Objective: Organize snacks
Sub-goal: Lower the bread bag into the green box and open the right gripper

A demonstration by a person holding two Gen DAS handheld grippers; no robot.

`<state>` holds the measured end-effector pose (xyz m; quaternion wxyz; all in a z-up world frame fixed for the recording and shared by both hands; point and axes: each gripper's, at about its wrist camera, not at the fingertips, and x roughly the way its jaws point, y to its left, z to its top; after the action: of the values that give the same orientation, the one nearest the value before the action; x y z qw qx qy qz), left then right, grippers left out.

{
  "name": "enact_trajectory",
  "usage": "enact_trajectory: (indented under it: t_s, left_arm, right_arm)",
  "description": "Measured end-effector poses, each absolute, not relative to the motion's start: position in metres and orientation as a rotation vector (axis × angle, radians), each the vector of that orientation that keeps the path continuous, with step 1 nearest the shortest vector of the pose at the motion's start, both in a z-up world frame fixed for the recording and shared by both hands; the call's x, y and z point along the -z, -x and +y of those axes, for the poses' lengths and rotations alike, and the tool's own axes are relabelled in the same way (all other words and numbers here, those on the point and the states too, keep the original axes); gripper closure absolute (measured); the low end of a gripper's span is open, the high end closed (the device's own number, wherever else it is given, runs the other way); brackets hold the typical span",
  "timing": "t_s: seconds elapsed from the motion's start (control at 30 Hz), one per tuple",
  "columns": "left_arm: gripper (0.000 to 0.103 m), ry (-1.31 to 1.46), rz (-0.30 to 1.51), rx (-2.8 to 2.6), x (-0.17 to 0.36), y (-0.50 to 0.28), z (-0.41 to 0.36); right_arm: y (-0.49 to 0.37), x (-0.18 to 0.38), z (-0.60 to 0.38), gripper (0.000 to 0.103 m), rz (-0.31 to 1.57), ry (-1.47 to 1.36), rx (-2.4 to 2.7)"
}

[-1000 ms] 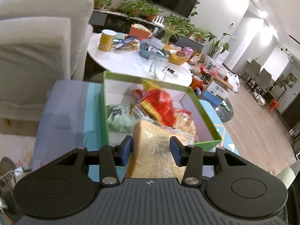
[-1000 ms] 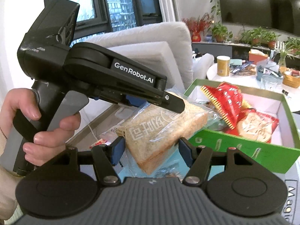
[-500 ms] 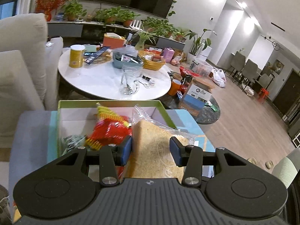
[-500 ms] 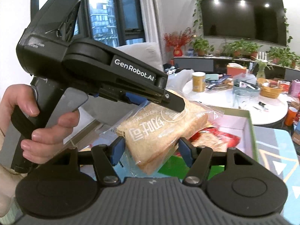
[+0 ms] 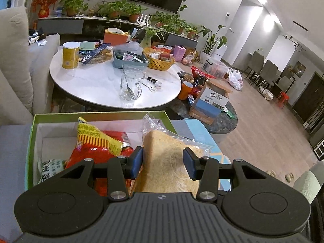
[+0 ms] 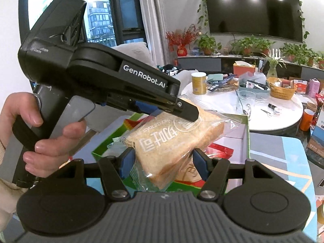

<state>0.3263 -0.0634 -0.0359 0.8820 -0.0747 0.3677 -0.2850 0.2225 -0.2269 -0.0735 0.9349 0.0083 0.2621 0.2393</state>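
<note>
Both tongs, left and right, clamp one bagged toast slice; green snack box just beyond my pads.

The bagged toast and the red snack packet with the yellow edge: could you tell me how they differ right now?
The bagged toast is held up between the left gripper pads; the red snack packet lies inside the green box. The toast's wrapper is clear, showing tan bread; the packet is opaque. Both are sealed snacks.

Somebody's living room for sure: big black wall-mounted TV hanging over potted green plants, beige fabric sofa sitting beside a cluttered round white table.
</note>
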Motion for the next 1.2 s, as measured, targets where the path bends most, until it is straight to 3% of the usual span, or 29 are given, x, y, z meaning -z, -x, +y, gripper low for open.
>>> enact_trajectory:
  t_s: [0.57,0.83,1.2]
  left_arm:
    - [0.068,0.197,0.796,0.534,0.049,-0.36,-0.065]
    - [0.052,0.135,0.76,0.517,0.039,-0.336,-0.049]
    - [0.048,0.165,0.757,0.501,0.039,-0.298,-0.02]
  right_arm:
    - [-0.272,0.079,-0.247,0.038,0.531,-0.033,-0.462]
    - [-0.265,0.086,-0.268,0.032,0.565,-0.115,-0.386]
    - [-0.223,0.07,-0.271,0.032,0.573,-0.129,-0.337]
